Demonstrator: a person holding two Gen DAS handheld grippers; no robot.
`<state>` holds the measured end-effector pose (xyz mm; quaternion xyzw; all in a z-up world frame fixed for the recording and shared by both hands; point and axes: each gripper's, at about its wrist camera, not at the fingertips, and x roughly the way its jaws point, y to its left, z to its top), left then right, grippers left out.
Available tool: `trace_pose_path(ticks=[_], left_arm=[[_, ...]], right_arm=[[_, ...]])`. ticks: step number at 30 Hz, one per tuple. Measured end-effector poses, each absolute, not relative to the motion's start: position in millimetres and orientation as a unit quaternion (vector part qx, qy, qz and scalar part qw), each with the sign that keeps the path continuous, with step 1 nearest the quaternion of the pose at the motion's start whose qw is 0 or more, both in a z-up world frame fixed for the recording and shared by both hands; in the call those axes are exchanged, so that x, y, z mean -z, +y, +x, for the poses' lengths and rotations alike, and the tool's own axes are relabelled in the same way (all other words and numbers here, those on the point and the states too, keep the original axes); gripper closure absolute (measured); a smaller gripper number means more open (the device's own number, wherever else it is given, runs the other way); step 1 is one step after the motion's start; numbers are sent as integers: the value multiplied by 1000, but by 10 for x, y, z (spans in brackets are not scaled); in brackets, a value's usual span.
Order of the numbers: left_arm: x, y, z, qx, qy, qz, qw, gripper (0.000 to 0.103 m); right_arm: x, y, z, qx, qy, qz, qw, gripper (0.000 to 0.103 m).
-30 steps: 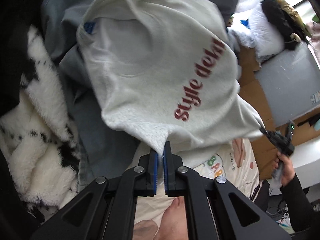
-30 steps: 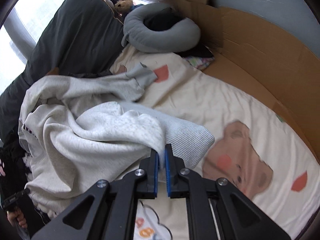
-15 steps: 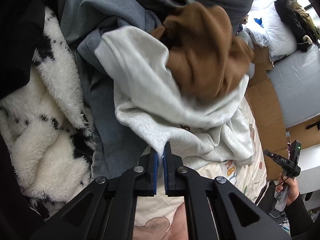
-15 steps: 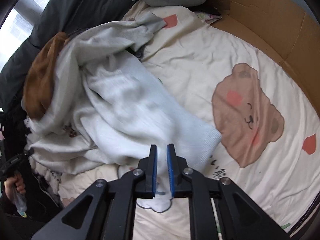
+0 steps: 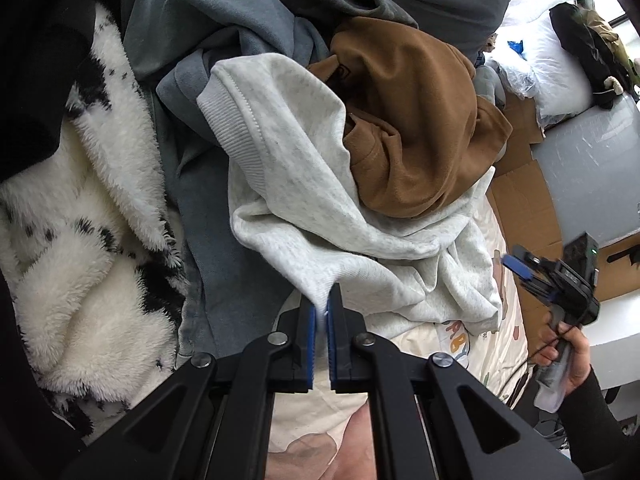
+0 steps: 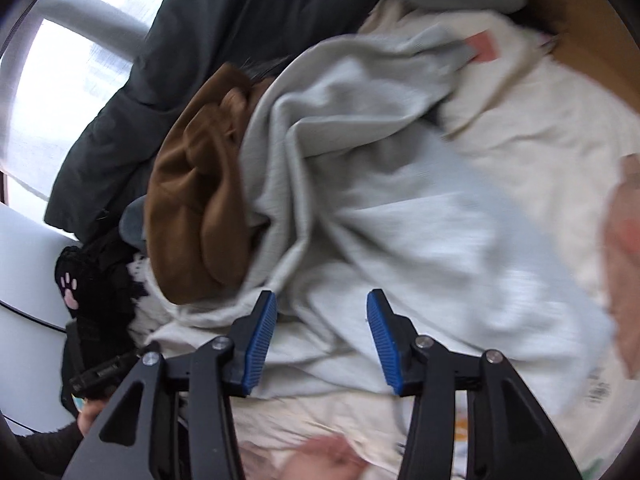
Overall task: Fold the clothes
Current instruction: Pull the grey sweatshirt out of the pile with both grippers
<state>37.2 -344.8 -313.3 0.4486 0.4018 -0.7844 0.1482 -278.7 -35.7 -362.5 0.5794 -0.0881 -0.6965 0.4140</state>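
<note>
The left gripper pinched the grey sweatshirt's hem; the right gripper had just been opening (nothing clamped), beside a brown garment.

Daylight is coming through a window at the bed's far edge, flattened cardboard is lining its side, and a cartoon-print sheet is covering it.

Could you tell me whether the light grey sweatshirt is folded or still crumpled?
Crumpled: the light grey sweatshirt lies bunched in loose creases under a brown garment, one edge pinched in the left claw.
</note>
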Motion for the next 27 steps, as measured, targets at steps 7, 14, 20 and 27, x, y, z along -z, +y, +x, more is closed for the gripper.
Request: trace_pose_path(ticks=[7,14,20,27], left_arm=[[3162,-3473,393,784,411,442,147,99],[3191,-3483,447,783,424,432,142,99],[3220,-3520,517,781,436,425,141,100],[3166,-3571,572,785,441,412,140,99]], right_arm=[[3964,-879,-2690,665,-104,604,426,56],[4388,-1308,-2589,626,-133,644,419,52],[4455,-1562,-2584,610,-122,655,429,78],[3972,-1730,-2620,620,-71,634,456,94]])
